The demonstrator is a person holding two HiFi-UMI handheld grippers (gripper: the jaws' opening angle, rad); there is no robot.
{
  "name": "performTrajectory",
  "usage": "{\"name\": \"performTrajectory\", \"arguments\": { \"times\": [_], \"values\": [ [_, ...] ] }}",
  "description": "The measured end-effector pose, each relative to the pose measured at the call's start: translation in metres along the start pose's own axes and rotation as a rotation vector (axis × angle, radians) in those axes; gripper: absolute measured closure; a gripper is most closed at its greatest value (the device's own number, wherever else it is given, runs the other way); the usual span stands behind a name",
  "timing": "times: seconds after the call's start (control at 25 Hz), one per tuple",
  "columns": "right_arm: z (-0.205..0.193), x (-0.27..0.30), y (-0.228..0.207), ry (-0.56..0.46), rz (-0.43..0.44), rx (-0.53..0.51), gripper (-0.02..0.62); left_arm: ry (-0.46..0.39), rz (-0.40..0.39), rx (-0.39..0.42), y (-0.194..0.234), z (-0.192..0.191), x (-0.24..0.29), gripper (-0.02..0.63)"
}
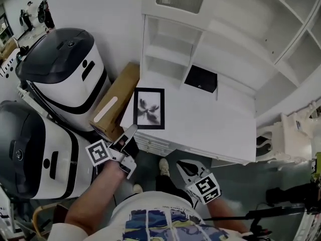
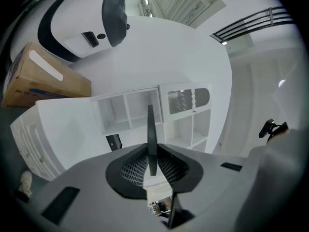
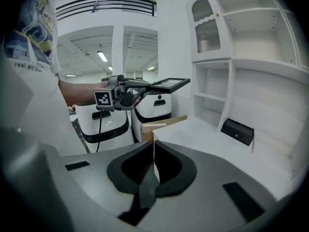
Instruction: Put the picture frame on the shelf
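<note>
Picture frame, black-edged with a dark flower-like print, shows in the head view over the near left corner of the white desk, with the left gripper meeting its lower left edge; the right gripper hangs lower, off the desk's front edge and well apart from the frame. A small black box sits at the back of the desk under the white shelf unit, and a cardboard box leans between the desk and two white-and-black machines. In the left gripper view the frame appears edge-on as a thin dark strip, pinched between the two jaws, which are clamped on it, with the shelf compartments beyond. In the right gripper view the right jaws meet with nothing between them, while across the desk the left gripper holds the frame roughly level in the air, clear of the desk surface
</note>
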State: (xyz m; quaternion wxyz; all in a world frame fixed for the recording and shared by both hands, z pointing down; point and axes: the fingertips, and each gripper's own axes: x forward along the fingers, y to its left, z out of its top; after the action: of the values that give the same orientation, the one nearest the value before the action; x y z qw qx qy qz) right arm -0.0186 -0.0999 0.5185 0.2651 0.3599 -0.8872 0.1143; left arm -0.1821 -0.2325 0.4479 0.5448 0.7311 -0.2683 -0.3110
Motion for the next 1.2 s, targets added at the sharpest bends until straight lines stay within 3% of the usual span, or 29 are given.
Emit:
{"name": "performTrajectory", "arguments": {
  "times": [0.28,0.52,0.8,1.2],
  "values": [
    [0.03,0.027,-0.092,-0.034,0.05,-0.047,0.568,-0.06,0.016,0.042,0.02,0.043,0.089,0.538],
    [0.026,0.041,-0.156,-0.021,0.074,-0.05,0.569,-0.108,0.032,0.055,0.037,0.074,0.163,0.538],
    [0.03,0.046,-0.21,-0.028,0.096,-0.041,0.568,-0.16,0.064,0.064,0.066,0.105,0.237,0.538],
    [0.024,0.053,-0.251,-0.029,0.119,-0.006,0.569,-0.203,0.179,0.114,0.108,0.147,0.301,0.538]
  ]
}}
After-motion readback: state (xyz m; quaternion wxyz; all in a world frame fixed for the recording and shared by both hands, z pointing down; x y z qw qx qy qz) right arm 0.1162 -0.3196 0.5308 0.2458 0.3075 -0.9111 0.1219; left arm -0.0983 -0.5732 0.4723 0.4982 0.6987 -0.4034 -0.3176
